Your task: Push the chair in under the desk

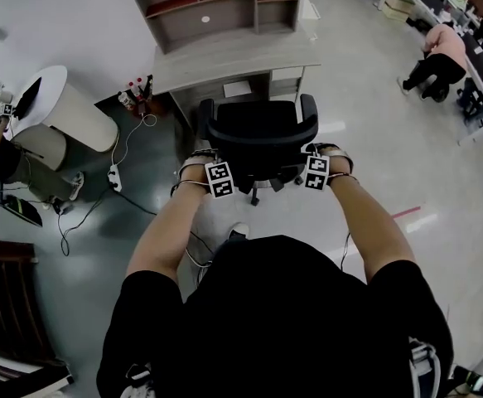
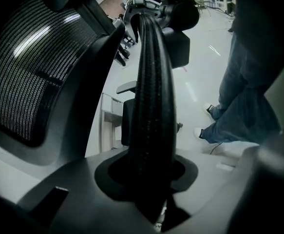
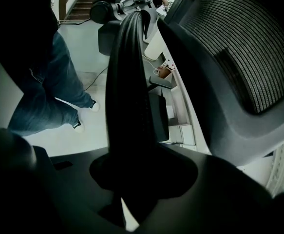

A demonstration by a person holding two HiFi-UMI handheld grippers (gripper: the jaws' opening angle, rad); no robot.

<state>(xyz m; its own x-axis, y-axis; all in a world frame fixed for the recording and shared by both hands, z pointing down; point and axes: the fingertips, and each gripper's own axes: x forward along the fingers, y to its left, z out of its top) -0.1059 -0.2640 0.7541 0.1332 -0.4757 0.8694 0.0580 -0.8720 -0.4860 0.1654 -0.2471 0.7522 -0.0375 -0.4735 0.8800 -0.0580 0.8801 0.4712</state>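
Note:
A black office chair [image 1: 262, 131] with a mesh back stands just in front of the grey desk [image 1: 233, 56], its seat facing the desk's knee space. My left gripper [image 1: 219, 179] grips the left edge of the backrest and my right gripper [image 1: 316, 172] grips the right edge. In the left gripper view the ribbed backrest rim [image 2: 151, 106] runs straight up between the jaws, with the mesh [image 2: 29, 72] on its left. The right gripper view mirrors this, showing the rim [image 3: 129, 96] and the mesh [image 3: 244, 43]. Both grippers are shut on the rim.
A shelf hutch [image 1: 216, 7] stands on the desk. Left of the desk are bottles [image 1: 133, 94], a power strip with cables [image 1: 114, 177] on the floor, and a round white table [image 1: 67, 106]. A person [image 1: 440, 56] crouches far right by other desks. My legs [image 2: 244, 96] stand behind the chair.

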